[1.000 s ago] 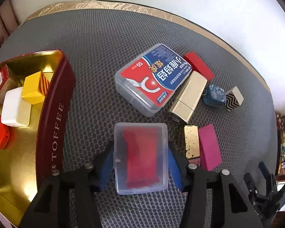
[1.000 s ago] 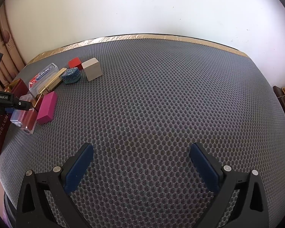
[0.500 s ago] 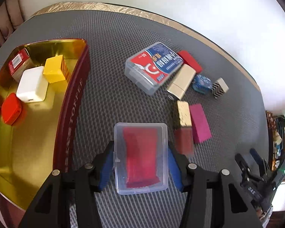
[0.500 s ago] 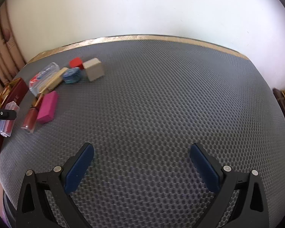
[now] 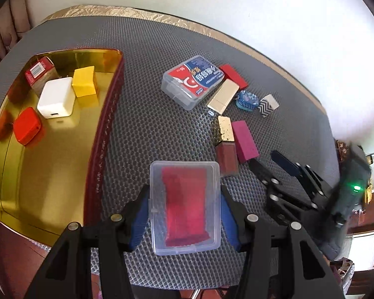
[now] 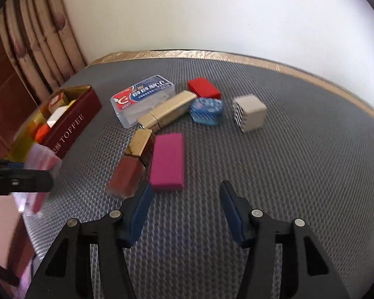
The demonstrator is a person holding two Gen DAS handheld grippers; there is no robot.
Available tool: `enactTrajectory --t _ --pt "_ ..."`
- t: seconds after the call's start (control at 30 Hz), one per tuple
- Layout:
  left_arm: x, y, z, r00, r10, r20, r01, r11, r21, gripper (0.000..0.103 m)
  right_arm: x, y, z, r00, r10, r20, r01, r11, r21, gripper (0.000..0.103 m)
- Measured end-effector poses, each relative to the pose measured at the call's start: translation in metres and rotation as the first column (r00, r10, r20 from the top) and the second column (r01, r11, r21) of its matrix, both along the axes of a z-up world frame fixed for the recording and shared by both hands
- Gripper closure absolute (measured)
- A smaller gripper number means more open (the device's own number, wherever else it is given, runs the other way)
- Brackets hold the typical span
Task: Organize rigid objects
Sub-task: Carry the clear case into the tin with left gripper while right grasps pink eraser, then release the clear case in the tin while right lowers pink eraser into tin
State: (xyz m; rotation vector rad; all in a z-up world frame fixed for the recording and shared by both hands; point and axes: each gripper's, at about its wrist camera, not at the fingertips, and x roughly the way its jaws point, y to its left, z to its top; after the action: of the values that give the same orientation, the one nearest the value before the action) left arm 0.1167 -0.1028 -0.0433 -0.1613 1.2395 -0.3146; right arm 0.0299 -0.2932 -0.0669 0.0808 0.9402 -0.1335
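My left gripper (image 5: 184,199) is shut on a clear plastic box (image 5: 184,214) with red contents and holds it above the mat, just right of the red TOFFEE tin (image 5: 107,124). The tin's gold inside holds a white block (image 5: 56,97), a yellow block (image 5: 84,84), a red rounded block (image 5: 27,125) and a red-labelled box (image 5: 40,71). My right gripper (image 6: 185,191) hovers just short of a pink block (image 6: 167,164). Its jaws are closing with nothing between them. A gold-capped lip gloss (image 6: 132,167) lies beside the pink block.
Further back on the grey mesh mat lie a floss-pick box (image 6: 142,97), a gold case (image 6: 167,112), a red block (image 6: 203,88), a blue tin (image 6: 207,111) and a zigzag-patterned cube (image 6: 249,112). Curtains hang at the left. The mat's gold-trimmed edge (image 6: 236,56) runs along the wall.
My right gripper has swung left to the cluster of loose objects and its jaws have narrowed. My left gripper has lifted the clear box and drawn back; more of the tin shows.
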Motion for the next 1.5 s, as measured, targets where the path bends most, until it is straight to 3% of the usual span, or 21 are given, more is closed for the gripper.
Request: enactTrajectory --t 0.23,0.33,0.4,0.57,0.7,0.9,1.13,1.27,1.5 --pt "-0.007 0.024 0.026 0.998 0.023 0.051 -0.022 1.0 -0.01 0.05 0.029 0.01 -0.01 0.999 0.022 -0.04 -0.023 0.999 -0.025 0.051" --pt "-0.005 0.042 0.033 0.996 0.059 0.065 -0.059 0.998 -0.003 0.05 0.037 0.017 -0.015 0.998 0.027 -0.056 -0.03 0.998 -0.054 0.061" --pt "-0.001 0.062 0.036 0.992 0.101 0.075 -0.103 0.995 0.017 0.05 0.038 0.019 -0.015 0.998 0.036 -0.06 -0.041 0.996 -0.077 0.075" --pt "0.008 0.11 0.028 0.98 0.189 0.064 -0.193 0.978 0.073 0.05 0.032 0.019 -0.015 0.999 0.033 -0.039 -0.037 0.994 -0.106 0.076" --pt "0.024 0.127 0.011 0.977 0.207 0.041 -0.21 0.971 0.111 0.05 0.022 0.015 -0.015 1.0 0.013 -0.012 -0.014 0.994 -0.109 0.076" --pt "0.057 0.112 0.001 0.981 0.18 0.071 -0.189 0.972 0.137 0.049 0.017 -0.005 -0.013 0.998 -0.066 0.012 0.066 0.996 -0.067 0.076" --pt "0.094 0.091 -0.016 0.988 0.138 0.063 -0.146 0.979 0.144 0.049 0.019 -0.007 -0.013 0.998 -0.067 0.008 0.067 0.995 -0.08 0.076" --pt "0.1 0.084 -0.018 0.99 0.121 0.07 -0.13 0.979 0.155 0.049 0.018 -0.004 -0.013 0.998 -0.069 0.009 0.07 0.994 -0.081 0.076" --pt "0.084 0.096 -0.001 0.978 0.179 0.105 -0.191 0.975 0.116 0.049 0.015 -0.002 -0.013 0.997 -0.071 0.01 0.072 0.994 -0.078 0.076"
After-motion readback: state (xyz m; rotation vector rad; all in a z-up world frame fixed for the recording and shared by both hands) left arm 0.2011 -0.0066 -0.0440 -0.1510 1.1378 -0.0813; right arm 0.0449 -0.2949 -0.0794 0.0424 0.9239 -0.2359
